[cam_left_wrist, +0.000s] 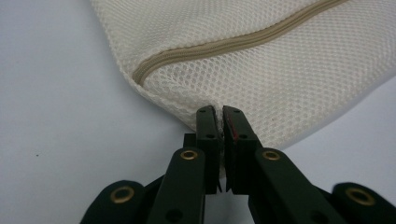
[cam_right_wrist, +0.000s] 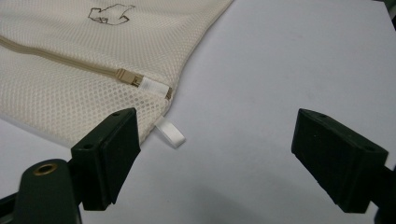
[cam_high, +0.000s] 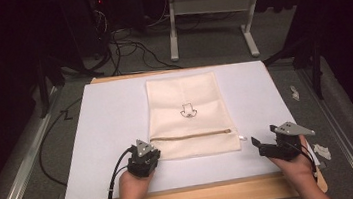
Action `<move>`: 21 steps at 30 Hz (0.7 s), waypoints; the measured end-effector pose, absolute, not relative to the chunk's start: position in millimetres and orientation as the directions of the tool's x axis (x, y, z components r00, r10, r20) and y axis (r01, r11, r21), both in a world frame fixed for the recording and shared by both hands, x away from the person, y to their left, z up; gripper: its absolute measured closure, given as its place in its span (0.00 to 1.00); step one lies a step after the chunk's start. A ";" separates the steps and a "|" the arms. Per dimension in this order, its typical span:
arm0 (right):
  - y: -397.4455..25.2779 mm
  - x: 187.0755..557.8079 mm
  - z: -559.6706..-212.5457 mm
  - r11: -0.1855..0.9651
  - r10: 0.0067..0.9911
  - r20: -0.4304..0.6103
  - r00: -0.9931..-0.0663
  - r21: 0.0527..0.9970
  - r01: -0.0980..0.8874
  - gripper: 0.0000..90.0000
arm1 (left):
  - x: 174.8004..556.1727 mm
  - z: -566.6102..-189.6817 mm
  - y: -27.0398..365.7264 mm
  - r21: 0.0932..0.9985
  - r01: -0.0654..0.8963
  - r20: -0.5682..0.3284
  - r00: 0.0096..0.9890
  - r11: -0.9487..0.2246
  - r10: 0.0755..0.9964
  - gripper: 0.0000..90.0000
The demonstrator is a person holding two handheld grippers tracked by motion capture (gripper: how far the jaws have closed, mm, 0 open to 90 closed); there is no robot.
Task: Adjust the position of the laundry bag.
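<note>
Nearest me, my left gripper (cam_left_wrist: 219,114) has its two black jaws pressed together on the near left corner of the cream mesh zip bag (cam_left_wrist: 261,70); in the left gripper view a thin sliver of the mesh edge sits pinched between the pads, just below the end of the tan zipper (cam_left_wrist: 205,49). In the high view I see that same left gripper (cam_high: 143,156) sitting at the bag's bottom-left corner, with my left hand (cam_high: 135,184) behind it.

My right gripper (cam_right_wrist: 215,154) stands wide apart, holding nothing. Its left jaw rests just beside the bag's near right corner, close to a small white fabric loop (cam_right_wrist: 170,132) that sticks out from the edge; I cannot tell whether the jaw touches the mesh. The right jaw hangs over bare white sheet (cam_right_wrist: 280,70). From above, the right gripper (cam_high: 265,145) sits a little way right of the bag.

Farther out, the bag (cam_high: 186,113) lies flat in the middle of the white sheet, its zipper running across near the bottom and a small black line drawing (cam_high: 187,110) at its centre.
</note>
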State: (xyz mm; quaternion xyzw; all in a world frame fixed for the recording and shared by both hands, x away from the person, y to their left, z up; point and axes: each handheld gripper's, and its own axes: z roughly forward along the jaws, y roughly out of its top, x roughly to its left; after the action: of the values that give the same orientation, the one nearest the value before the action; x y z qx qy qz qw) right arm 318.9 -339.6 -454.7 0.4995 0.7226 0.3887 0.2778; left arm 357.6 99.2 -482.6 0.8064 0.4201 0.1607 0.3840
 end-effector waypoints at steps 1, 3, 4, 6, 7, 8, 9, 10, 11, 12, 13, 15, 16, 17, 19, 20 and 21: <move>-339.7 318.2 -453.9 0.196 0.938 -0.011 -0.346 0.840 0.506 0.18 | 357.6 -482.6 99.2 0.754 0.554 -0.063 0.595 -0.352 0.801 0.96; -339.9 317.1 -453.1 0.198 0.938 -0.014 -0.348 0.843 0.500 0.18 | 353.7 -481.1 101.1 0.744 0.568 -0.088 0.606 -0.353 0.790 0.96; -339.9 317.1 -453.1 0.198 0.938 -0.014 -0.348 0.843 0.500 0.18 | 350.1 -480.3 101.9 0.740 0.568 -0.092 0.616 -0.361 0.782 0.96; -340.5 315.0 -451.4 0.196 0.939 -0.015 -0.345 0.845 0.498 0.21 | 334.8 -476.4 103.1 0.722 0.545 -0.059 0.662 -0.426 0.747 0.96; -340.5 315.0 -451.4 0.196 0.939 -0.015 -0.345 0.845 0.498 0.21 | 334.8 -476.4 103.1 0.722 0.545 -0.059 0.662 -0.426 0.747 0.96; -340.8 314.3 -451.2 0.194 0.937 -0.012 -0.348 0.847 0.495 0.23 | 329.5 -475.1 103.3 0.717 0.533 -0.040 0.676 -0.450 0.736 0.96; -340.6 313.5 -451.1 0.191 0.936 -0.004 -0.352 0.846 0.497 0.25 | 325.0 -474.1 104.5 0.711 0.530 -0.035 0.684 -0.463 0.729 0.96; -340.0 313.3 -451.4 0.192 0.933 -0.001 -0.359 0.848 0.495 0.26 | 320.4 -473.8 105.7 0.708 0.533 -0.045 0.688 -0.463 0.724 0.96; -338.3 313.1 -451.4 0.200 0.928 -0.003 -0.372 0.847 0.493 0.29 | 312.3 -473.1 107.6 0.702 0.532 -0.043 0.696 -0.474 0.717 0.96; -338.3 313.1 -451.4 0.200 0.928 -0.003 -0.372 0.847 0.493 0.29 | 312.3 -473.1 107.6 0.702 0.532 -0.043 0.696 -0.474 0.717 0.96; -336.9 312.8 -451.5 0.198 0.925 0.005 -0.380 0.847 0.494 0.30 | 308.9 -472.3 107.7 0.699 0.530 -0.040 0.699 -0.480 0.714 0.96; -333.8 312.8 -452.0 0.205 0.917 0.014 -0.400 0.842 0.499 0.34 | 302.4 -470.5 106.7 0.703 0.515 -0.016 0.700 -0.490 0.714 0.95; -331.7 313.2 -452.9 0.206 0.913 0.021 -0.408 0.840 0.502 0.35 | 300.5 -469.5 106.3 0.710 0.508 -0.007 0.697 -0.487 0.717 0.93; -326.2 313.6 -455.0 0.205 0.900 0.048 -0.433 0.831 0.518 0.39 | 299.7 -467.9 106.7 0.721 0.507 -0.010 0.690 -0.473 0.724 0.87; -317.0 314.8 -458.6 0.224 0.886 0.060 -0.459 0.813 0.537 0.43 | 300.6 -464.7 108.3 0.750 0.495 -0.022 0.681 -0.438 0.732 0.74; -311.3 316.4 -461.2 0.239 0.879 0.060 -0.473 0.804 0.544 0.46 | 301.5 -463.5 109.3 0.763 0.487 -0.015 0.671 -0.425 0.741 0.68; -305.5 318.2 -463.8 0.263 0.874 0.045 -0.484 0.794 0.549 0.49 | 302.9 -463.0 110.7 0.773 0.483 -0.015 0.661 -0.410 0.750 0.62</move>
State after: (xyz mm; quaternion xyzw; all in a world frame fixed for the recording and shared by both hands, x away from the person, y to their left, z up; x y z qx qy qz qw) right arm 318.2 -305.5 -463.8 0.4637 0.7670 0.3918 0.2077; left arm 302.9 110.7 -463.0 0.8224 0.3749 0.1699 0.3928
